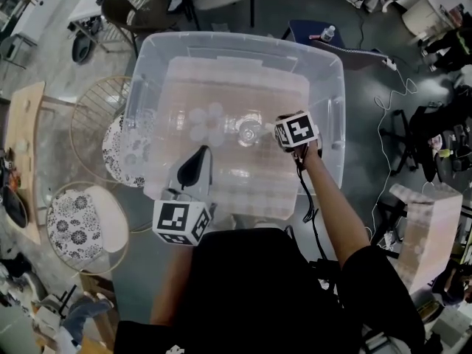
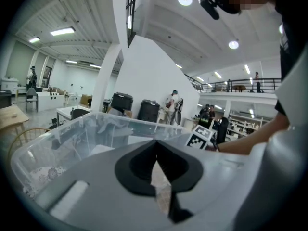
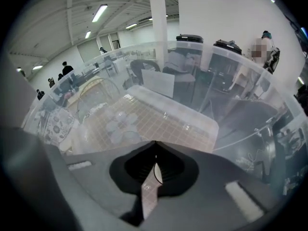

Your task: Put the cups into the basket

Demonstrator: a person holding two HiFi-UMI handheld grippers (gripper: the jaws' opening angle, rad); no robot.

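We saw 1 clear cup (image 1: 249, 130) already inside clear plastic bin (image 1: 243, 41), beside pale flower-shaped item (image 1: 206, 121). Right gripper (image 3: 155, 163) fingers were closed, seemingly pinching cup rim. Left gripper (image 2: 155, 150) fingers were closed and empty, above bin's near wall. We judged only release left; we spotted no other cups.

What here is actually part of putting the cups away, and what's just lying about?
Part of the job:
- clear bin
- clear cup inside it
- left gripper, jaws together
- right gripper, jaws together

Just lying about:
- cushioned wire chairs
- wooden table
- water bottle
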